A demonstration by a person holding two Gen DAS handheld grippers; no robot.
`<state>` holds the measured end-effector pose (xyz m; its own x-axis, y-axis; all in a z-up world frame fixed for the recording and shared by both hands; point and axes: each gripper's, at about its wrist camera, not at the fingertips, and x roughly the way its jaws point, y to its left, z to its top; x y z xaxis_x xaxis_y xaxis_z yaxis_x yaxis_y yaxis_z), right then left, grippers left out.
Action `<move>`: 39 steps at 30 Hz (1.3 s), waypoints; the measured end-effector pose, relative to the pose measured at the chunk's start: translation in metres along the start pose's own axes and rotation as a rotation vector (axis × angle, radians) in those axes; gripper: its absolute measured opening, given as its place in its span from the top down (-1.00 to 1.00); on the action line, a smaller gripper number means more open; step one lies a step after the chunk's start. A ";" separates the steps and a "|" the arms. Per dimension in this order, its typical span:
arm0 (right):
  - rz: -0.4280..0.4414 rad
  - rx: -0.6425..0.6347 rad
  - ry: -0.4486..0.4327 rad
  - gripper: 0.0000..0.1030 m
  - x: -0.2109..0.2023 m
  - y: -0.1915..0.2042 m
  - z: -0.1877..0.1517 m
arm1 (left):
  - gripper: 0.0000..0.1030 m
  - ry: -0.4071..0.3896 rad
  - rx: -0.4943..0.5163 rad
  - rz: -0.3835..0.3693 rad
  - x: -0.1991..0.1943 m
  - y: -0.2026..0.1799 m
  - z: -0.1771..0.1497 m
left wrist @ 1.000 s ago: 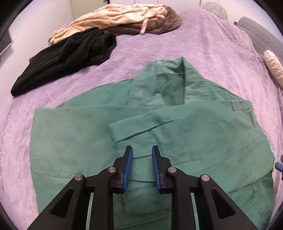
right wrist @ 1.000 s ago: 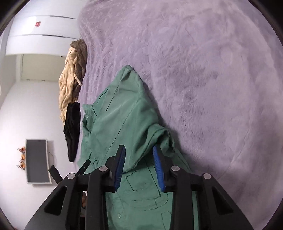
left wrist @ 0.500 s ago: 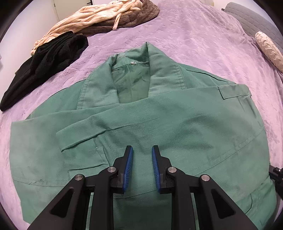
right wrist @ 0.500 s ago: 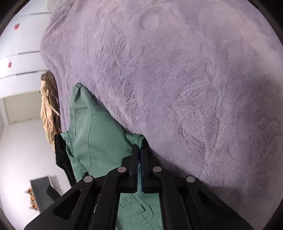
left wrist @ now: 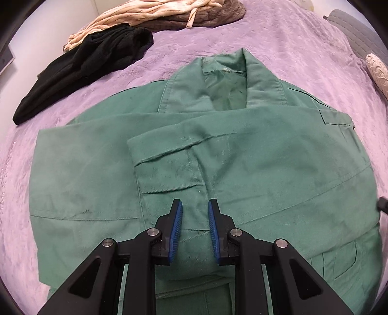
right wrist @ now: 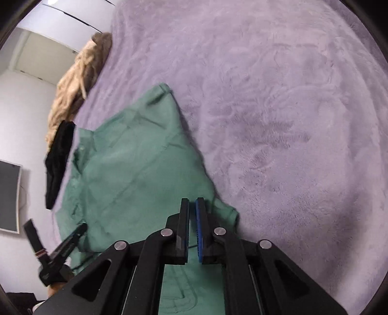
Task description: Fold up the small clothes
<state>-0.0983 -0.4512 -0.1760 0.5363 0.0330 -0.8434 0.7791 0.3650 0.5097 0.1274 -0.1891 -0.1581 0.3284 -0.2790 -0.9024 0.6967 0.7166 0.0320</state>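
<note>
A green jacket (left wrist: 242, 157) lies face up on the purple bed cover (left wrist: 303, 48), collar away from me and both sleeves folded across its front. My left gripper (left wrist: 195, 206) hangs over the jacket's lower middle, just below a sleeve cuff. Its blue pads (left wrist: 178, 218) stand a narrow gap apart, and only the cloth underneath shows between them. In the right wrist view the jacket (right wrist: 135, 174) has its right edge bunched and raised. My right gripper (right wrist: 192, 202) is shut on that bunched edge. The left gripper (right wrist: 80, 230) shows at the jacket's far side.
A black garment (left wrist: 84, 70) lies at the back left, with a beige and a brown garment (left wrist: 169, 14) heaped behind it. A grey pillow (left wrist: 359, 34) and a white patterned cushion (left wrist: 377, 72) sit at the right. Bare purple cover (right wrist: 291, 121) stretches right of the jacket.
My right gripper stood open over the jacket's edge, then shut on it and has rolled while drawing it sideways. The left gripper has shifted across the jacket's front and sunk a little, its gap unchanged.
</note>
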 end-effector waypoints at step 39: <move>0.061 -0.219 0.151 -0.28 -0.051 0.016 -0.052 | -0.98 0.108 -0.172 0.090 -0.070 -0.001 -0.077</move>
<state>-0.1301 -0.3982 -0.1337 0.5132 0.1933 -0.8362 0.6492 0.5499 0.5255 0.0547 -0.1211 -0.1277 0.3078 -0.1459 -0.9402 0.5457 0.8365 0.0488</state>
